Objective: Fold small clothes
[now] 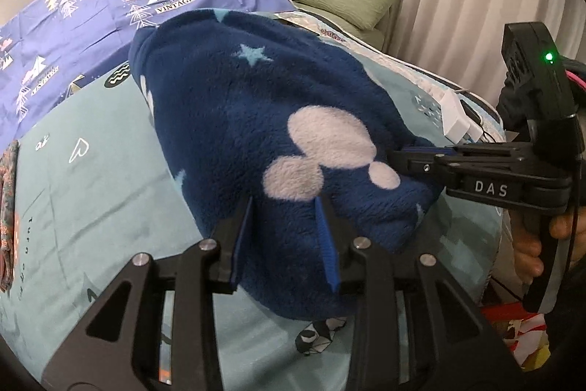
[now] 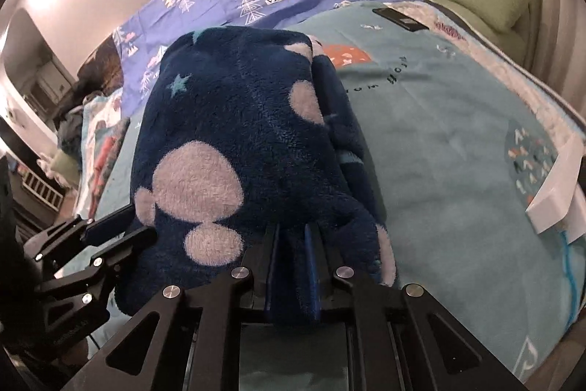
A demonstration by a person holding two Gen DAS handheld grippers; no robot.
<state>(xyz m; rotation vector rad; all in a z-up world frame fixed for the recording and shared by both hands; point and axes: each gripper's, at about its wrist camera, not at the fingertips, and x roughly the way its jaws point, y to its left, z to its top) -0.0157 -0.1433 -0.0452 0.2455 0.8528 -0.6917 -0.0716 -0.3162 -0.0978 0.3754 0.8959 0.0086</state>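
Clearly the fold is under way: in the left wrist view the navy fleece garment (image 1: pixel 256 120) lies bunched in a thick, rounded roll on the pale blue bed cover (image 1: pixel 91 193), and the left hand-held gripper (image 1: pixel 284 240) has its blue-padded jaws set around the near hem, pressing into the plush pile so that it grips the cloth. The right hand-held gripper (image 1: pixel 406 158) comes in from the side, its tips buried in the fleece edge beside a white blotch. In the right wrist view the right hand-held gripper (image 2: pixel 293 266) is closed narrowly on a pinch of the garment's near edge, and the left hand-held gripper (image 2: pixel 121 229) bites the corner to its left. I judge the next move calls for both holds to travel together, carrying this soft, springy edge over evenly, since thick fleece tends to slump and unroll.
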